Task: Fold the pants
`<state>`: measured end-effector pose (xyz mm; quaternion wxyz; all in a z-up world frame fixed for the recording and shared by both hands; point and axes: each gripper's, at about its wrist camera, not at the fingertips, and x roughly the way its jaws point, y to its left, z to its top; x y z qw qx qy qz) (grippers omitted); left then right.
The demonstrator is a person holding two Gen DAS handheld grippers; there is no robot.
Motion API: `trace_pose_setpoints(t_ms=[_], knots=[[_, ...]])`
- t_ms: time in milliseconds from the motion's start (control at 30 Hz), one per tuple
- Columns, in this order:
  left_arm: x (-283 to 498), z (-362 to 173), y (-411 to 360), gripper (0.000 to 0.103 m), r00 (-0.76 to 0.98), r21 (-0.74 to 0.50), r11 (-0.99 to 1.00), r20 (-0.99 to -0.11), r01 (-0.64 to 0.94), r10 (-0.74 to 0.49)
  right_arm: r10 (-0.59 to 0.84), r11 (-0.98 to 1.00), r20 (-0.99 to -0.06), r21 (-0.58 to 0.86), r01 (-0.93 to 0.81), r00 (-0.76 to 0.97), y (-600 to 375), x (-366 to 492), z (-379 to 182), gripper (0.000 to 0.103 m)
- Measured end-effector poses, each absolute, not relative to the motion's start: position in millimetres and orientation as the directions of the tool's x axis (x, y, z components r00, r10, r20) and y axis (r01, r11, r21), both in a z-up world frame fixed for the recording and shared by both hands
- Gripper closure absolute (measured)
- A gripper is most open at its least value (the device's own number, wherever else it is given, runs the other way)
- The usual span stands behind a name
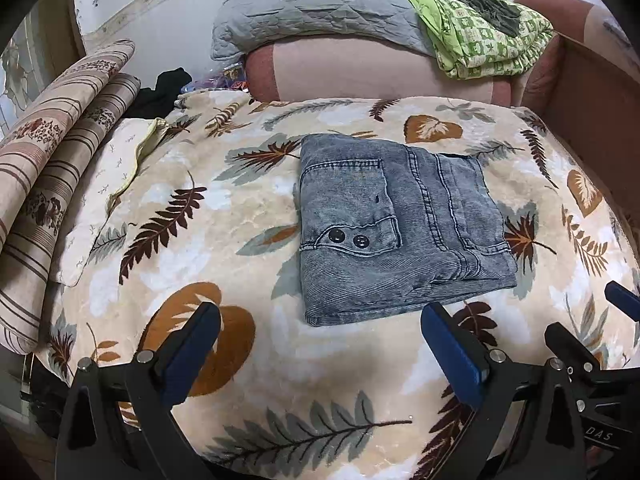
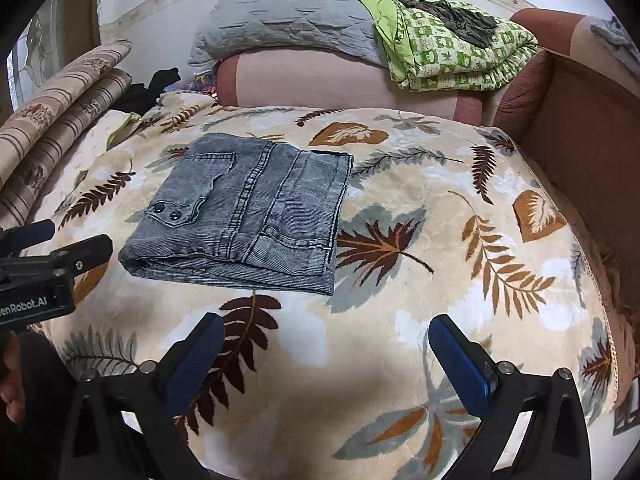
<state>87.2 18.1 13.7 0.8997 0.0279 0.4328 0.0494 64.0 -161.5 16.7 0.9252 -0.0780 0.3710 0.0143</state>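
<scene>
Folded grey pants point(image 1: 396, 228) lying mid-bed on leaf-print blanket point(image 1: 248, 200), left gripper point(image 1: 320, 344) and right gripper point(image 2: 326, 354) both spread wide, empty, over bare blanket near bed's front edge

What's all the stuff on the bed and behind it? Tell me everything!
pants: one, faded blue-grey, folded in a square on the blanket
blanket: one, cream with leaf print, covering the bed
grey quilt: one, grey, behind on the pink cushion
green quilt: one, green patterned, folded beside the grey one
striped rolls: two, beige-brown, at the left
left tongs: one, black with blue pads, open, empty
right tongs: one, same colours, open, empty
</scene>
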Motion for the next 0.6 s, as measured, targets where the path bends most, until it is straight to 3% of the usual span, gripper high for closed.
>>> trace_pose_setpoints(t_ms=[600], knots=[[89.1, 21.2, 14.3, 0.003, 0.662, 0.102, 0.993, -0.740, -0.059, 0.115, -0.037, 0.984, -0.671, -0.153, -0.090, 0.741, -156.9, 70.1, 23.2, 0.000]])
